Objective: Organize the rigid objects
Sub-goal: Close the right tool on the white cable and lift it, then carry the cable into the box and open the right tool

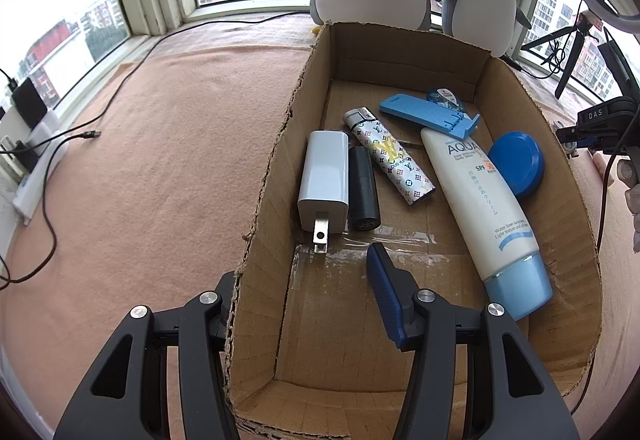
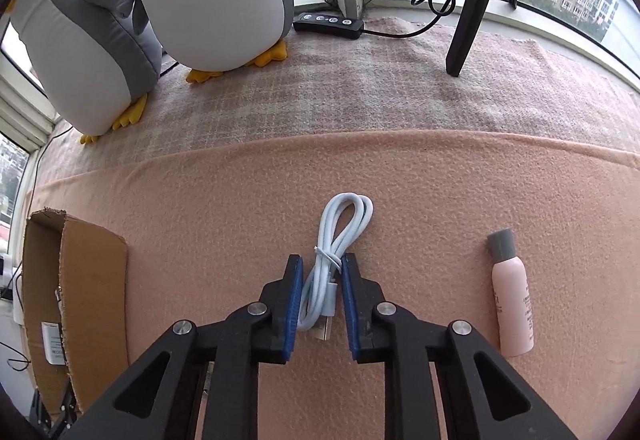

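At lower centre of the right wrist view, the right gripper [image 2: 320, 272] straddles a coiled white cable [image 2: 340, 240] on the pink blanket [image 2: 440, 200], its pads touching or nearly touching the coil. In the left wrist view, the left gripper [image 1: 304, 272] is spread wide across the near left wall of the cardboard box [image 1: 260, 200], which holds a white charger [image 1: 324, 180].
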Demonstrator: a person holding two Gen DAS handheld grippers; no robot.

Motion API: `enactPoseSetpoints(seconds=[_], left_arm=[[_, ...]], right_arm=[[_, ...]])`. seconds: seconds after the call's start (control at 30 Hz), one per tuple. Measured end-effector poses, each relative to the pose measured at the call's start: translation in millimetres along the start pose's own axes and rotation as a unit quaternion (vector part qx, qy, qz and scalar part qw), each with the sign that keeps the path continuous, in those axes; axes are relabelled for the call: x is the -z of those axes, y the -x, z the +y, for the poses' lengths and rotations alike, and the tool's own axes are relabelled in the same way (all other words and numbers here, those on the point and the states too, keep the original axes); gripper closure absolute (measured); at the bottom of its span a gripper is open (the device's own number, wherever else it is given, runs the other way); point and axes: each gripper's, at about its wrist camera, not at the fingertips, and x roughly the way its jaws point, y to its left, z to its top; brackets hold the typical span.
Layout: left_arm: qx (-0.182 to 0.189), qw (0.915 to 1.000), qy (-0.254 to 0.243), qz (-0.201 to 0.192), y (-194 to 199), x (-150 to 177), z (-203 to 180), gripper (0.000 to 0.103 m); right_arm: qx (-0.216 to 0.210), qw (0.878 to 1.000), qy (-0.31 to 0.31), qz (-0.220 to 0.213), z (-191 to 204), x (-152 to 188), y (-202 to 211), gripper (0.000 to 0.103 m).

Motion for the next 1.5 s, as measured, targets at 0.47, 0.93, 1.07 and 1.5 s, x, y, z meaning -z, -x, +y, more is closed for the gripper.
enactPoseSetpoints(seconds=[0.47, 0.93, 1.07, 1.5], left_arm=[[0.000, 1.0000, 0.000, 0.000, 0, 0, 0, 0.050], [0.000, 1.0000, 0.001, 0.000, 0, 0, 0, 0.050], [0.000, 1.0000, 0.001, 0.000, 0, 0, 0, 0.050], [0.001, 1.0000, 0.002, -0.001, -1, 0, -1, 0.050]], right_arm=[[-0.042, 0.998, 0.029, -0.034, 5, 33, 36, 0.090], [-0.138, 0.980, 0.116, -0.089, 98, 60, 109, 0.090], [-0.158, 0.973, 0.142, -0.085, 125, 65, 114, 0.090], [-0.177, 0.960, 0.208, -0.056, 189, 90, 97, 0.090]])
